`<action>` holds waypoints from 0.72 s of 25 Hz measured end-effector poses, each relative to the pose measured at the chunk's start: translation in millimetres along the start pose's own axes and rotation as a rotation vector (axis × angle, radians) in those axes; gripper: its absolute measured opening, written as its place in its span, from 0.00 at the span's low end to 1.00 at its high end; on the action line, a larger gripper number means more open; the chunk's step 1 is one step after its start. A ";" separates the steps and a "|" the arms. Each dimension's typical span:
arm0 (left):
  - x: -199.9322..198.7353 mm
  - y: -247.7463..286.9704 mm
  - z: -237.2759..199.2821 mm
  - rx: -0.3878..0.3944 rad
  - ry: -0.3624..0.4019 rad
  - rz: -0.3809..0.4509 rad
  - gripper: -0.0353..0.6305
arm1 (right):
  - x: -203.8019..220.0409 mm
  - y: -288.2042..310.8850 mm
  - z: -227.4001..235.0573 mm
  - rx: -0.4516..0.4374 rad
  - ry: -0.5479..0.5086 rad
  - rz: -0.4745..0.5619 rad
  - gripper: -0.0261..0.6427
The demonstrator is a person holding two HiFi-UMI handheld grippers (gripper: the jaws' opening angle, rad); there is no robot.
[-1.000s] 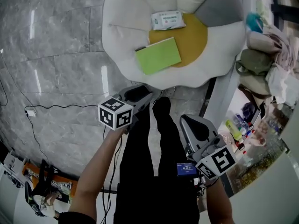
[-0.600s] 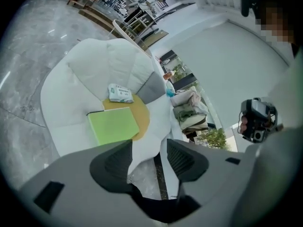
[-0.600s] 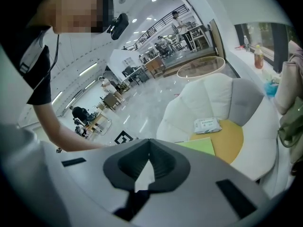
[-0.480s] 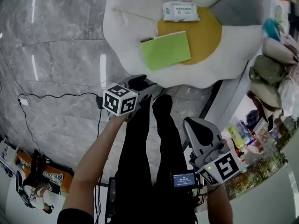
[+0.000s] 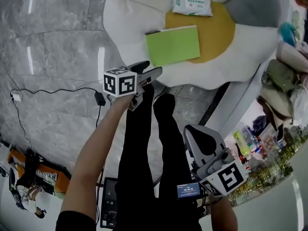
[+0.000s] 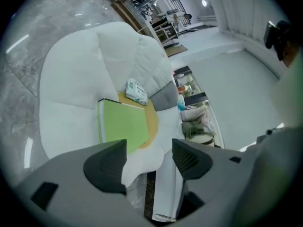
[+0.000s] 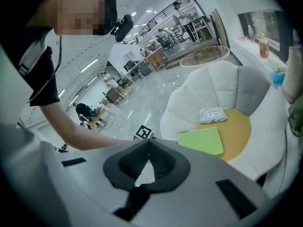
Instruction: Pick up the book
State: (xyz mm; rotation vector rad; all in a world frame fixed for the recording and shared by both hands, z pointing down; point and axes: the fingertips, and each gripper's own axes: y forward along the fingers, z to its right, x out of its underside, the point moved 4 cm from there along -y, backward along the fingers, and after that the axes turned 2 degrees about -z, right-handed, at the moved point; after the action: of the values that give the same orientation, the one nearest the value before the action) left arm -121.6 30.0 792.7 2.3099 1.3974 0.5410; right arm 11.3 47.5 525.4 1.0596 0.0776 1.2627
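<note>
Your left gripper (image 5: 150, 71) has just been opening its jaws, which now stand wide with nothing between them. The right gripper (image 7: 148, 161) has its jaws together, empty. The green book (image 5: 173, 44) lies flat near the chair's (image 5: 130, 28) front edge. Come in low, slip one jaw under its near edge, then close.

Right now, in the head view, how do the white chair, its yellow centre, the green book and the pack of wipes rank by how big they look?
Largest to smallest:
1. white chair
2. yellow centre, partly covered by the book
3. green book
4. pack of wipes
</note>
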 end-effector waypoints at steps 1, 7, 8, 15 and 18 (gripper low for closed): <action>-0.8 2.1 -5.0 0.004 -0.015 0.009 0.50 | 3.0 0.7 1.0 0.002 0.002 -0.004 0.06; 1.9 17.1 -28.7 0.004 -0.021 0.017 0.52 | 20.8 4.7 4.0 -0.003 0.008 -0.036 0.06; 2.9 19.6 -31.9 0.005 -0.024 0.018 0.52 | 22.4 5.4 4.0 -0.005 0.009 -0.039 0.06; 14.6 37.1 -55.5 -0.017 -0.076 0.050 0.53 | 33.4 8.4 9.9 0.004 0.029 -0.062 0.06; 22.5 44.0 -62.1 -0.034 -0.070 0.033 0.53 | 37.1 8.1 12.2 0.008 0.039 -0.066 0.06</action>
State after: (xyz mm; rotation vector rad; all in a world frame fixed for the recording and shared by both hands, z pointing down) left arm -110.8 39.1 870.8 2.3056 1.3109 0.4852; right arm 25.9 69.0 555.6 1.0315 0.1465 1.2246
